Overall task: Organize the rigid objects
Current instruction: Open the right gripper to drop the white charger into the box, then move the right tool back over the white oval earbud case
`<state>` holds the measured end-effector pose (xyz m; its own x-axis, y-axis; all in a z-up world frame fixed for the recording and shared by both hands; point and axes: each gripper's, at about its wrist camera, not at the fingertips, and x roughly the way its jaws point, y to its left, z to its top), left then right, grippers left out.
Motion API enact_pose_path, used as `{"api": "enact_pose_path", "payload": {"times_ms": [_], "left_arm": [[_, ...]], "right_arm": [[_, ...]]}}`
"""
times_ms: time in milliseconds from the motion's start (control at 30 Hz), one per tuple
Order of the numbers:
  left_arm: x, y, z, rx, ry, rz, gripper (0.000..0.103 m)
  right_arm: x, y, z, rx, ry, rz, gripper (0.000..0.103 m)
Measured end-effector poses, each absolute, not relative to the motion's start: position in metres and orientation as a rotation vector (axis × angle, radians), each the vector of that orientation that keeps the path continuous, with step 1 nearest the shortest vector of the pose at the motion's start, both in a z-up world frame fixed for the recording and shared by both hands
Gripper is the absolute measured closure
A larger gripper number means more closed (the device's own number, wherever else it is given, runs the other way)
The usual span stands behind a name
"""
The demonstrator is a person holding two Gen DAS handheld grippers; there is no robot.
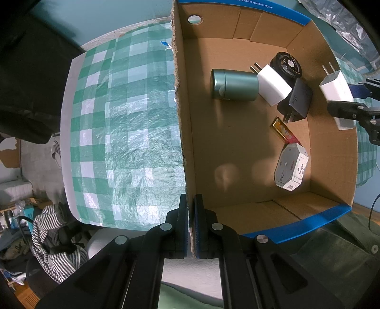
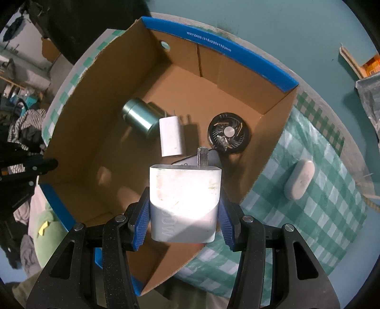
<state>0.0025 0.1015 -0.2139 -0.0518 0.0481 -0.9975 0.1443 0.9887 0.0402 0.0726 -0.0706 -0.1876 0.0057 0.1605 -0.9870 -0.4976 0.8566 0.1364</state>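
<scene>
A cardboard box [image 1: 237, 147] with blue rims stands on the checked tablecloth. My left gripper [image 1: 192, 214] is shut on the box's left wall. My right gripper [image 2: 184, 221] is shut on a white charger [image 2: 184, 202] and holds it above the box; it also shows in the left wrist view [image 1: 336, 89]. Inside the box lie a green metal can [image 1: 234, 84], a second white charger [image 1: 273, 84], a black fan [image 1: 286, 65], a black charger [image 1: 296, 99], a gold-red bar [image 1: 283, 130] and a grey-white octagonal box [image 1: 291, 167].
A white oval case [image 2: 299, 179] lies on the green-and-white checked tablecloth [image 2: 320, 190] to the right of the box. Striped clothes [image 1: 54, 240] and clutter sit on the floor beyond the table's left edge. Crinkled foil [image 1: 342, 21] lies at the upper right.
</scene>
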Motion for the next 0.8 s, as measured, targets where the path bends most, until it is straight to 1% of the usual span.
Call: {"api": "enact_pose_path", "payload": {"times_ms": [133, 167, 200, 700, 800], "left_arm": [[0.003, 0.101, -0.213, 0.146, 1.623, -0.078, 0.098], [0.002, 0.102, -0.214, 0.147, 1.623, -0.079, 0.098], [0.002, 0.102, -0.213, 0.148, 1.623, -0.079, 0.098], [0.000, 0.103, -0.213, 0.152, 1.622, -0.078, 0.098], [-0.001, 0.103, -0.213, 0.150, 1.622, -0.078, 0.098]], "right_arm": [[0.073, -0.071, -0.192, -0.279, 1.484, 0.526, 0.052], [0.073, -0.071, -0.192, -0.278, 1.482, 0.528, 0.055], [0.073, -0.072, -0.191, -0.272, 1.477, 0.527, 0.055], [0.077, -0.084, -0.179, -0.216, 1.463, 0.490, 0.055], [0.077, -0.087, -0.173, -0.204, 1.449, 0.486, 0.052]]}}
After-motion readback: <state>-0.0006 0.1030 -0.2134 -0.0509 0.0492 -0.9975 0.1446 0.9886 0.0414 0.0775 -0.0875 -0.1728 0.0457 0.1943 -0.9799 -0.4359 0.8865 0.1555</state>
